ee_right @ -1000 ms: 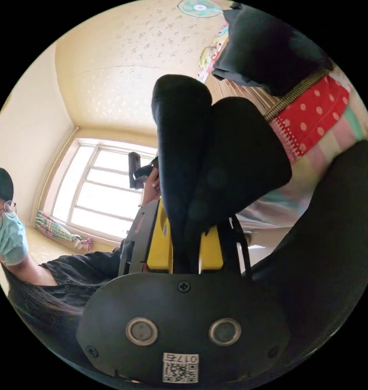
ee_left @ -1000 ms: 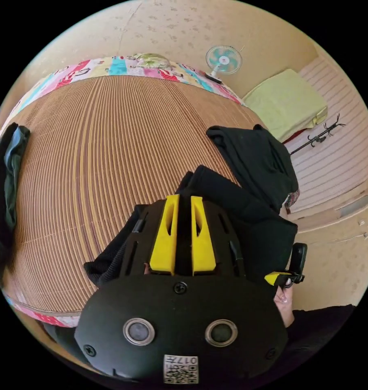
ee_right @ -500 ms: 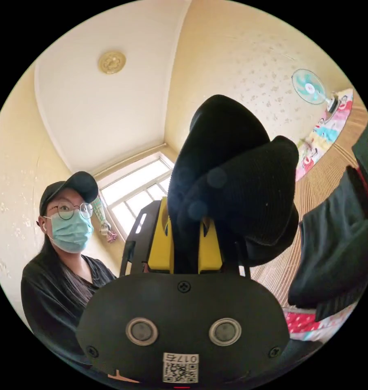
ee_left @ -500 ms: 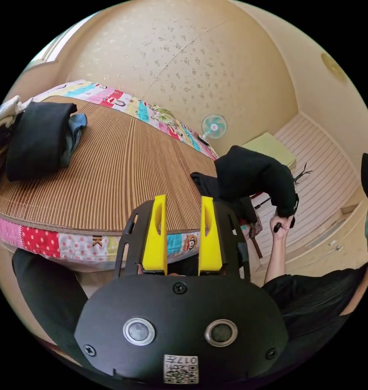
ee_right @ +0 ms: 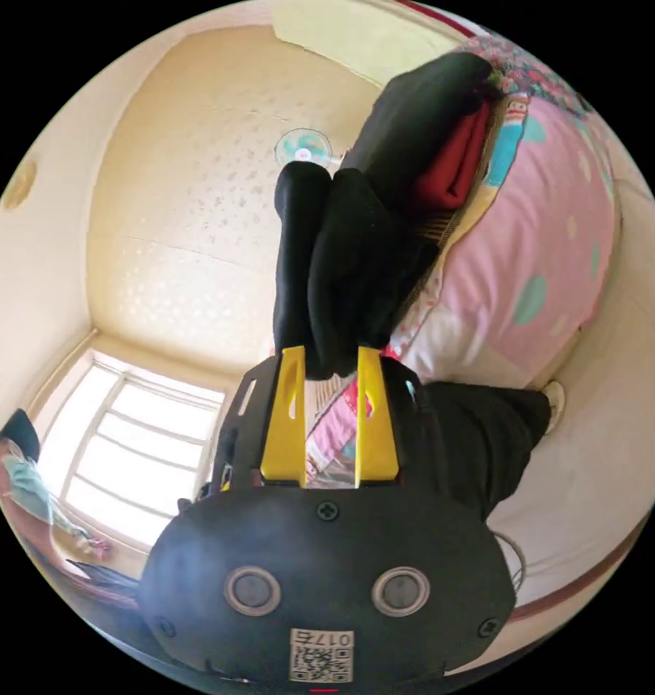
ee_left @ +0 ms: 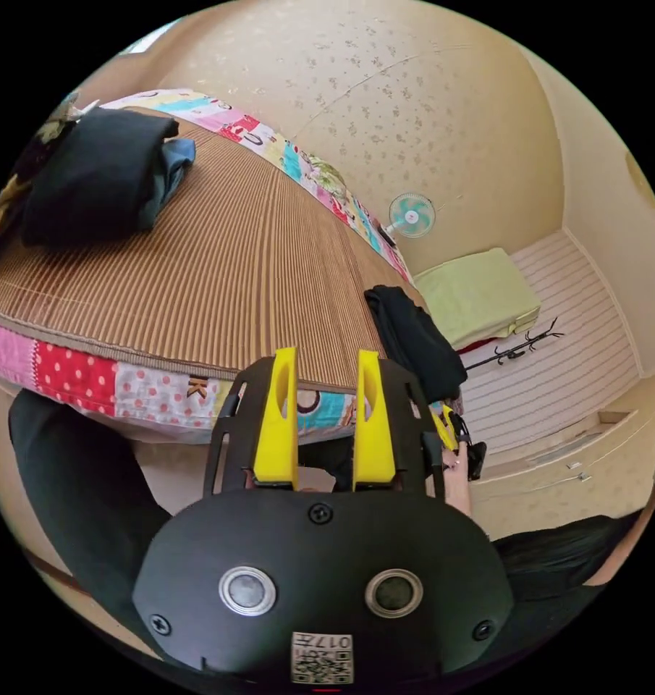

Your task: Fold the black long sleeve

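Now black long sleeve (ee_right: 356, 260) just past right claw (ee_right: 328, 358) tips (spread, empty); left claw (ee_left: 326, 362) spread.

One wide bed covered by a brown ribbed mat (ee_left: 218, 275) lies beyond the fingers (ee_left: 278, 420) of the left gripper; two heaps of clothing rest on it, one folded black garment (ee_left: 414, 340) just past the fingers and one pile of dark folded clothes (ee_left: 95, 174) far beyond them to the left; one small teal wall fan (ee_left: 411, 215); one pale green folded cover (ee_left: 479, 297); one black branched coat stand (ee_left: 519, 347); one bright barred window (ee_right: 132, 449); two yellow-jawed grippers, one per view.
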